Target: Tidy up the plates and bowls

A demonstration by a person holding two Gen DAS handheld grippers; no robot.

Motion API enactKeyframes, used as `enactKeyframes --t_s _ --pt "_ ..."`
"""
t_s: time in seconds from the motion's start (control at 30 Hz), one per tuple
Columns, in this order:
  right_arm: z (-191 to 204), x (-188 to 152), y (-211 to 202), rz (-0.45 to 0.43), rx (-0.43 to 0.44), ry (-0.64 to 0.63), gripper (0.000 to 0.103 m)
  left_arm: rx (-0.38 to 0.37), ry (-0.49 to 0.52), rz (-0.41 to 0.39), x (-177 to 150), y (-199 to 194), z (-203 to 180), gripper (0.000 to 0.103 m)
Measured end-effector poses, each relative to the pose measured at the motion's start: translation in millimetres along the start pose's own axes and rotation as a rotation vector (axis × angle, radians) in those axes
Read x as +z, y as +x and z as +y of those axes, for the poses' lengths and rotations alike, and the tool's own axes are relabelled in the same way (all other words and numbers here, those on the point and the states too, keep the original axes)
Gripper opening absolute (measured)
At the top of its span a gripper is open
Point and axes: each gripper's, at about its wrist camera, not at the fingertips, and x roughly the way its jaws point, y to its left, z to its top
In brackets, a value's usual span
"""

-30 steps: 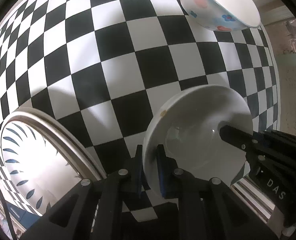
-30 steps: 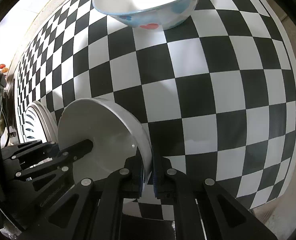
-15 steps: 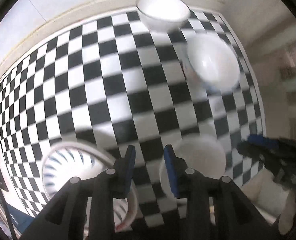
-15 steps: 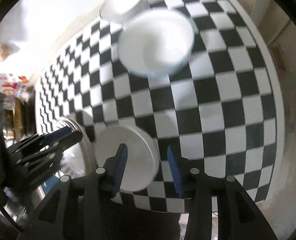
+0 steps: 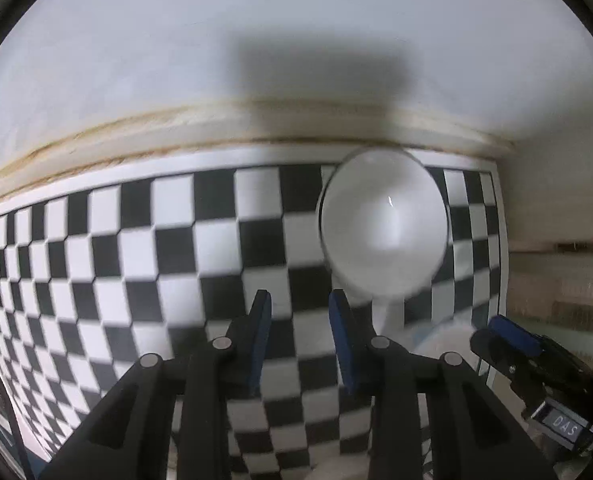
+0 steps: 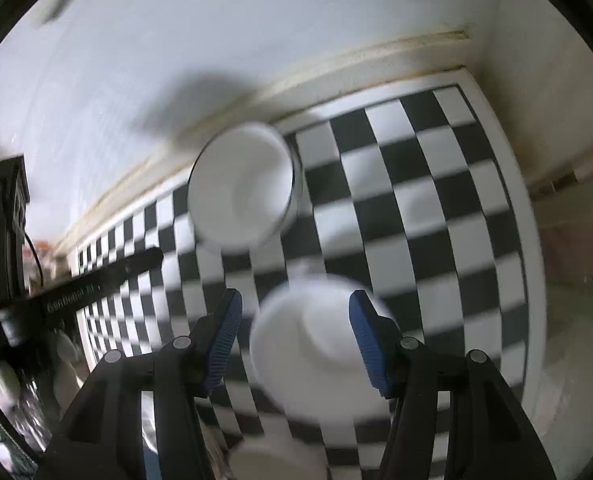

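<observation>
**Both grippers up and empty over the checkered mat**

The mat [image 5: 144,248] is a black-and-white checkerboard with a white border, laid up against a pale wall [image 5: 296,40]; a yellowed seam runs where wall and surface meet, curving across the middle of the left wrist view. A blocky shadow sits on the wall in the upper centre of that frame. To the right of the mat the surface drops off to a brownish floor (blurred, hard to read).

The left gripper [image 5: 299,330] has its blue pads slightly apart with only checks showing between them. A white bowl [image 5: 384,228] stands right of centre, near the mat's far edge by the wall. The right gripper [image 5: 512,340] pokes in at the lower right.

In the right wrist view, the right gripper [image 6: 294,328] has just been opening and stands wide, nothing pressed by its pads; a second bowl [image 6: 316,344] lies blurred on the mat beneath the gap. The first bowl appears upper centre there, the left gripper at the left edge.
</observation>
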Motion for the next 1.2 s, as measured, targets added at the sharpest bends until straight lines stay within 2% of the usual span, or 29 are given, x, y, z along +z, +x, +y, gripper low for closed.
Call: enactKeyframes --t_s 0.17,0.3,0.4,0.43,0.47,0.5,0.53,0.57,0.6,0.77,0.87,1.2 --pt "-2.7 46.7 39.6 0.047 -0.002 0.058 0.059 -0.015 0.001 0.056 31.7 33.4 -7.0 0.028" --pt "-3.5 66.7 70.4 0.100 0.002 0.083 0.059 -0.041 0.005 0.124 47.9 60.8 -8.6 0.028" --pt "-3.9 72.4 84.9 0.118 -0.011 0.088 0.057 -0.043 0.005 0.119 52.9 68.3 -7.6 0.027" --pt "-4.5 72.7 88.3 0.121 -0.015 0.088 0.050 -0.041 0.008 0.110 53.8 68.3 -7.8 0.025" --pt "-4.6 74.1 91.9 0.124 -0.018 0.092 0.042 -0.043 0.010 0.103 52.4 66.8 -6.8 0.016" --pt "-5.3 74.0 94.2 0.124 -0.026 0.098 0.022 -0.041 0.012 0.099 51.4 66.8 -7.0 0.011" --pt "-5.6 74.8 95.2 0.123 -0.031 0.102 0.014 -0.041 0.013 0.094 50.0 66.0 -7.4 0.011" --pt "-6.6 73.2 96.9 0.117 -0.015 0.108 0.012 -0.044 0.017 0.087 48.9 65.2 -8.7 0.010" --pt "-6.6 71.9 97.8 0.115 -0.012 0.112 0.011 -0.042 0.020 0.082 50.2 66.3 -10.2 0.007" --pt "5.3 68.9 102.4 0.102 -0.065 0.074 0.009 -0.013 0.040 0.059 45.1 64.1 -18.2 0.006" --pt "9.5 65.9 102.2 0.101 -0.063 0.069 0.008 -0.007 0.051 0.050 37.5 60.8 -24.5 0.006" --pt "33.8 49.5 70.1 0.058 -0.055 0.028 0.008 -0.010 0.079 -0.011 10.6 21.0 -39.5 0.006"
